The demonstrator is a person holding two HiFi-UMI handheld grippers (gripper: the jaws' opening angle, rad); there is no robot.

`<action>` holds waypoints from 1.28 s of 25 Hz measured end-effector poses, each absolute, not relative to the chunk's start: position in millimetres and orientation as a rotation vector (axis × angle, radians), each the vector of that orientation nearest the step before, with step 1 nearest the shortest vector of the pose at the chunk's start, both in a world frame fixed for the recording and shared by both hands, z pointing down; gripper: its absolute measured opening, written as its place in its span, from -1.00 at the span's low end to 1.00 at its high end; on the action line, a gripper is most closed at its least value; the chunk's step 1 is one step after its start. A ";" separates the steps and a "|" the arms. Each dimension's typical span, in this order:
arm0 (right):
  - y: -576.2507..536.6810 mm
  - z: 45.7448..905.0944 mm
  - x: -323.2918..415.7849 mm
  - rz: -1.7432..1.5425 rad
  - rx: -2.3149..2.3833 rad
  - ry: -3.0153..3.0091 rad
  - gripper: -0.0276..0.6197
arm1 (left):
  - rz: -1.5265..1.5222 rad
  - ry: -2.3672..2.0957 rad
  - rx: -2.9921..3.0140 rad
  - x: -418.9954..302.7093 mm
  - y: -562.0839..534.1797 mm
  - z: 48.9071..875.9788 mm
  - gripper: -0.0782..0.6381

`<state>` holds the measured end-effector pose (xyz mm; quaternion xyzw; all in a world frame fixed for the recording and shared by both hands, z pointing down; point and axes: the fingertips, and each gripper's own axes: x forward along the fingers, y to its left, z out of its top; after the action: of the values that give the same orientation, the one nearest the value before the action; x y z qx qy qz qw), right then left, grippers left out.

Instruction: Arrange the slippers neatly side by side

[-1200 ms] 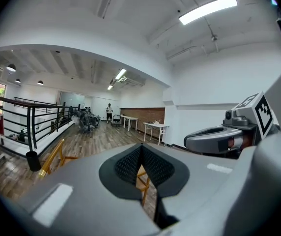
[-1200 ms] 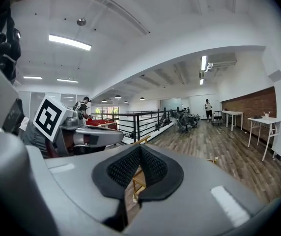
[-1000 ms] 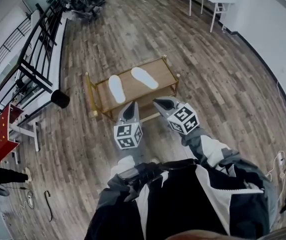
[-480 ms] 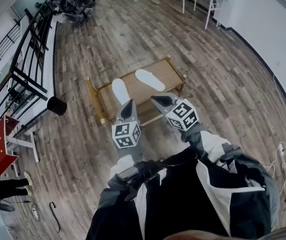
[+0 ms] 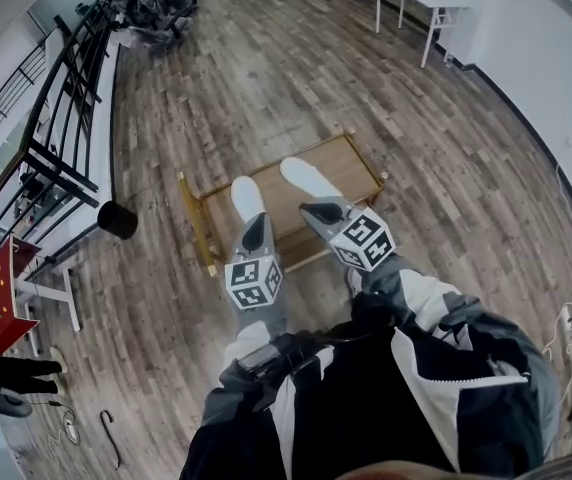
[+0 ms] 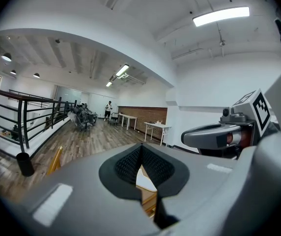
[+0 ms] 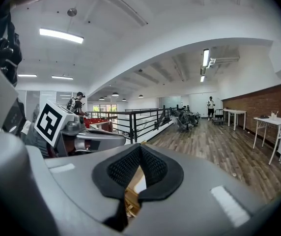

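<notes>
The left slipper [image 5: 246, 196] and right slipper [image 5: 307, 176] lie apart and splayed on the low tabletop [image 5: 356, 163]. The left gripper [image 5: 257, 226] and right gripper [image 5: 318, 211] hover at its near edge, jaws pressed together, empty.

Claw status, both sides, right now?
Left claw: closed, holding nothing.
Right claw: closed, holding nothing.
</notes>
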<state>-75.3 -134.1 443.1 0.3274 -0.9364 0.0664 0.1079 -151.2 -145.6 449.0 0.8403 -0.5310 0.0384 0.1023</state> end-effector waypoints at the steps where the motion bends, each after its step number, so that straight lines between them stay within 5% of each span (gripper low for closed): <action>1: -143.9 444.0 -77.2 0.199 0.944 -2.766 -0.91 | 0.119 -1.585 2.470 -152.8 -154.2 450.0 -0.76; 19: -337.6 449.1 -23.1 0.204 0.687 -2.861 -0.91 | 0.138 -1.864 2.318 -106.9 -331.1 436.4 -0.76; 32: -376.7 456.1 -58.8 0.200 0.647 -2.853 -0.91 | 0.177 -1.861 2.307 -138.3 -369.0 445.0 -0.76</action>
<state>-58.8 -376.7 456.1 0.2194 -0.9677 0.0678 0.1045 -138.3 -369.0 445.0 0.7741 -0.6244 0.0593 0.0862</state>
